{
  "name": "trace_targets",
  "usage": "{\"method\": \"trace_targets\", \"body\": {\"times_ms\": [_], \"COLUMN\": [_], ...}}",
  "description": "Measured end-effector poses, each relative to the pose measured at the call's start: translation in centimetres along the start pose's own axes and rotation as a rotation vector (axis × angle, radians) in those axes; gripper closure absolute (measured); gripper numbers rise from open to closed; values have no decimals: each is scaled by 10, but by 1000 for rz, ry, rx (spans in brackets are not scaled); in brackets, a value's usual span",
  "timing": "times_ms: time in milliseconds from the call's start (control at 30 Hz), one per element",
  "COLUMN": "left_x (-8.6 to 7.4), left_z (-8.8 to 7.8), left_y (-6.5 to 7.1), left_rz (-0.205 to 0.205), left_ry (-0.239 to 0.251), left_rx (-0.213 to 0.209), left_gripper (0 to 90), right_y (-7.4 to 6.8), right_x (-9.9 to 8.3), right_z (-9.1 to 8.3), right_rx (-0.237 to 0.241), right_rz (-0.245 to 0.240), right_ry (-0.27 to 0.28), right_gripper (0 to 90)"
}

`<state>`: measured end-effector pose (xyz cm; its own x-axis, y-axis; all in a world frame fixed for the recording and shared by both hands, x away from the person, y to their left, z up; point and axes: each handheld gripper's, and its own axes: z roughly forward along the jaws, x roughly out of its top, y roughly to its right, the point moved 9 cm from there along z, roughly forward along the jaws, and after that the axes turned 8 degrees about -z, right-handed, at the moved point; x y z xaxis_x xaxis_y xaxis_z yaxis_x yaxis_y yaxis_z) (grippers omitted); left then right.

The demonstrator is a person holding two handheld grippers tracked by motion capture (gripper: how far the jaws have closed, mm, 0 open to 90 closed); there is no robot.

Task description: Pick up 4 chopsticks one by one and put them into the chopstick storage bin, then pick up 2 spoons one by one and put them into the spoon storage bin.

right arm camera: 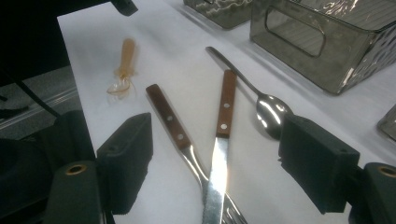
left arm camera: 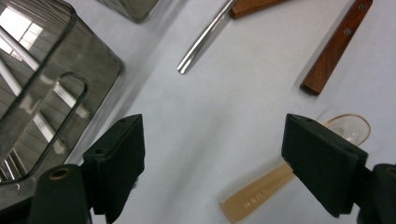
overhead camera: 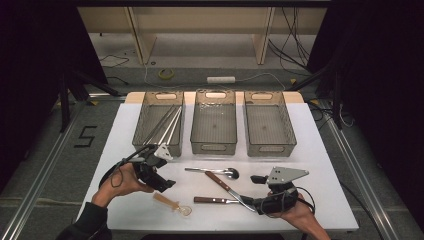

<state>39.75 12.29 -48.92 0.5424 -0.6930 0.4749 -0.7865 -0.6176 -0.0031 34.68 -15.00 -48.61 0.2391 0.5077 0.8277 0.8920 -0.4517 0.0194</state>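
Note:
My left gripper (overhead camera: 159, 176) hangs over the table's left front, jaws open on bare white tabletop (left arm camera: 212, 158). An amber plastic spoon (overhead camera: 172, 204) lies just off its right jaw, which hides part of the spoon (left arm camera: 254, 198). My right gripper (overhead camera: 254, 192) sits low at the front right, open (right arm camera: 215, 158). A wooden-handled knife (right arm camera: 225, 105) and a wooden-handled fork (right arm camera: 169, 117) lie crossing between its jaws, untouched. A metal spoon (overhead camera: 215, 171) rests just beyond them, its bowl (right arm camera: 272, 111) near the right jaw.
Three grey see-through bins stand in a row at the back: the left bin (overhead camera: 157, 122) holds long thin sticks, the middle bin (overhead camera: 214, 125) and right bin (overhead camera: 267, 127) look bare. The left bin's handle wall (left arm camera: 56, 93) is close beside my left jaw.

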Motion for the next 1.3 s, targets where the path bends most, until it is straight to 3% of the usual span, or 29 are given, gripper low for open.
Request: {"method": "trace_targets", "body": {"times_ms": [367, 833, 1167, 1300], "left_x": [-14, -34, -48, -48], "left_z": [11, 19, 25, 29], "left_y": [15, 31, 36, 37], "left_rz": [48, 152, 245, 258], "left_ry": [-73, -195, -254, -247], "left_rx": [-23, -40, -45, -48], "left_gripper": [201, 210, 302, 354], "right_y": [-1, 0, -4, -4], "right_x": [0, -1, 1, 1], "right_z": [0, 0, 2, 3], "right_rx": [1, 4, 3, 4], "right_rz": [-3, 1, -13, -14], "right_ry": [-5, -7, -17, -23], "right_gripper": [272, 272, 272, 272]}}
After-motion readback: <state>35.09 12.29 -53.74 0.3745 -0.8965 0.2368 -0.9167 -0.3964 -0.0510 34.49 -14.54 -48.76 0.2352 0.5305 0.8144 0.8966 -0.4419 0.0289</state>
